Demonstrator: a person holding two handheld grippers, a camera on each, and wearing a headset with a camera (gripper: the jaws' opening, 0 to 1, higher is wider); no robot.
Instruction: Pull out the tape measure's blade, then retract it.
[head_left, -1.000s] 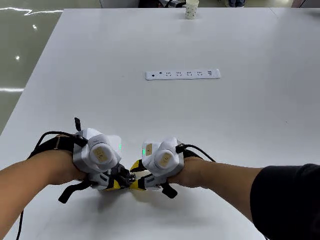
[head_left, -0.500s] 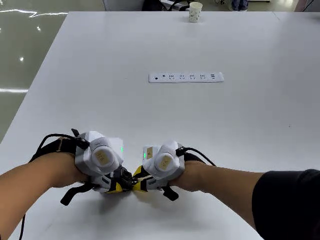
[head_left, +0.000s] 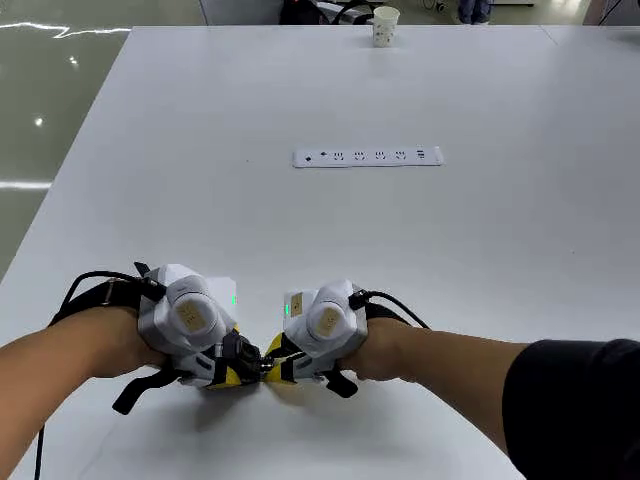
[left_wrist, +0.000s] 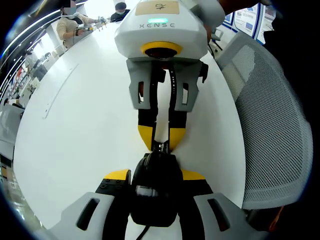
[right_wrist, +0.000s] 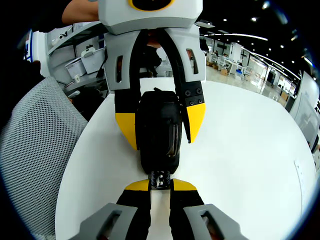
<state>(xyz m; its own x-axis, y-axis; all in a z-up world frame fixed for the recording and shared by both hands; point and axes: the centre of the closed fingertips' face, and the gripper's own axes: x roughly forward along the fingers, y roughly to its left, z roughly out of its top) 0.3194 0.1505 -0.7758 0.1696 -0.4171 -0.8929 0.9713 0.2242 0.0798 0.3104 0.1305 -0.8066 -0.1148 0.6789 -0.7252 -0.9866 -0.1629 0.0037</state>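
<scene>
Both tools, left gripper and right gripper, meet tip to tip near the white table's front edge in the head view, forearms converging, tape measure crosswise between. Left gripper view: jaws clamp its black case, mouth facing away (blade barely out). Right gripper view: jaws pinch the blade hook; office beyond.

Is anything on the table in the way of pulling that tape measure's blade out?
Nothing visible does. The right gripper pinches the blade tip, the left gripper clamps the tape measure, and the power strip lies far off across the table.
</scene>
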